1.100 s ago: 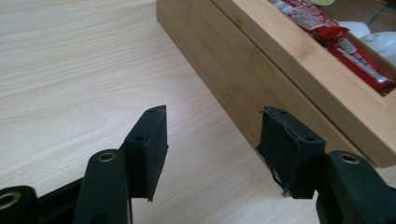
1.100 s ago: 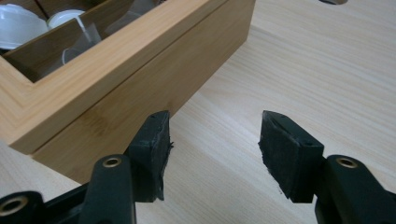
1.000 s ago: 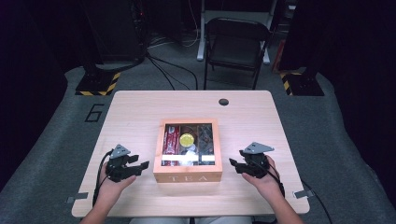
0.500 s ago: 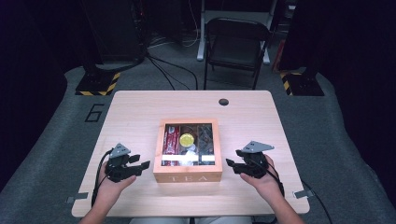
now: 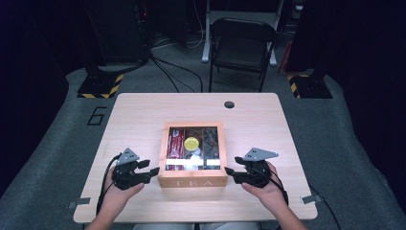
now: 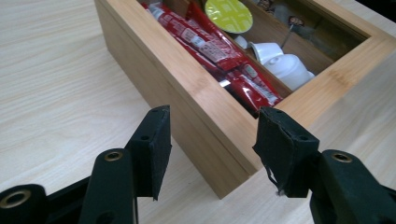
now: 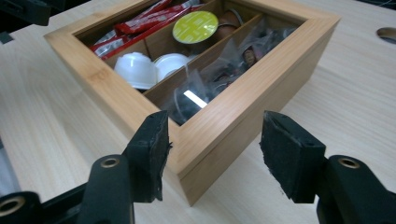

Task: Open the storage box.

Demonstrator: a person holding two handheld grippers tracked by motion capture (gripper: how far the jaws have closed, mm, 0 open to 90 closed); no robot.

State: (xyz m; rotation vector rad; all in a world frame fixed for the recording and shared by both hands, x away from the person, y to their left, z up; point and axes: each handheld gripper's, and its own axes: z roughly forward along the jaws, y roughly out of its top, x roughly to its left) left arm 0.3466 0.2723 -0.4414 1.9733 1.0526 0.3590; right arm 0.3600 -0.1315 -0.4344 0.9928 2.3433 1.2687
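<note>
Room: we see a dark studio with grey floor, a folding chair point(image 5: 242, 45) beyond the far edge of the table and black stands to either side.
Surface: we work on a pale wooden table point(image 5: 143, 120) with a round hole point(image 5: 229, 104) near its far edge.
Left gripper point(image 5: 149, 171): we hold it near the table's near left, jaws pointing right at the box's near left corner. The jaws stand apart with nothing between the pads; they have just been closing a little. They are just beside the box, not touching it.
Tea box point(image 5: 192, 182): it sits mid-table between the two grippers, lettered TEA on its near wall. Inside are red sachets point(image 6: 219, 51) in the left compartment, a yellow-green capsule point(image 7: 195, 26) and white capsules point(image 7: 136, 69) in the middle, dark packets point(image 7: 219, 70) on the right.
Right gripper point(image 5: 231, 173): we hold it near right, jaws pointing left at the box's near right corner, parted and empty, just short of the wood.
</note>
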